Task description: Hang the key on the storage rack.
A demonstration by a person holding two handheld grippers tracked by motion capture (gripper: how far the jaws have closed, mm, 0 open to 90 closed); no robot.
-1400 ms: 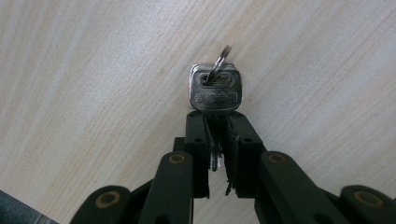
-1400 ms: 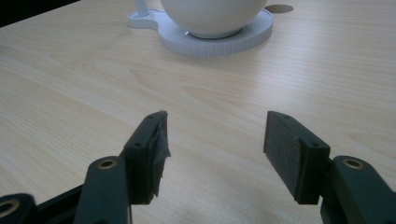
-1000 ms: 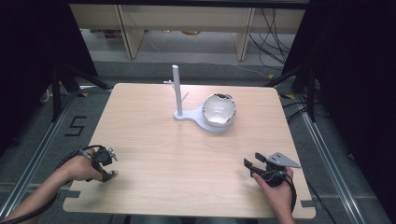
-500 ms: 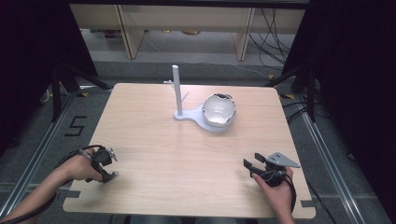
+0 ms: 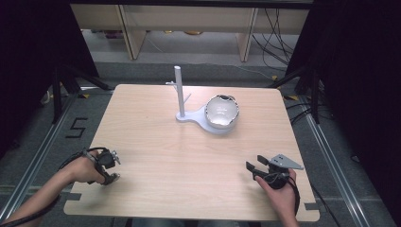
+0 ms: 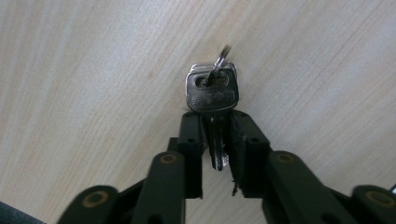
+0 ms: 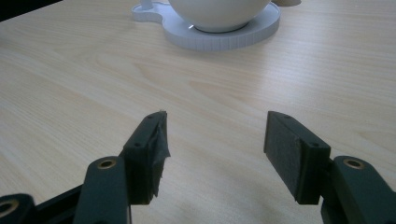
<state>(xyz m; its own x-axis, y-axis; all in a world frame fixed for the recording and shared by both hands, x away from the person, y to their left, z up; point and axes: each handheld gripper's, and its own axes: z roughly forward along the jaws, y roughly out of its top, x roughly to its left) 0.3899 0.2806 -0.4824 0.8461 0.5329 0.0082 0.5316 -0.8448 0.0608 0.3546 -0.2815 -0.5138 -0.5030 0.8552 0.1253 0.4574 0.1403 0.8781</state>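
Nothing moved; left gripper [image 6: 215, 135] fingers just reclosed, clamping key [image 6: 212, 91] blade; right gripper [image 7: 215, 140] fingers apart, level.

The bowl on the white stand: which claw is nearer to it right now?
Right. The right claw sits near the table's front right, open, pointing toward the bowl. The left claw is at the front left corner, farther off diagonally, shut on a key.
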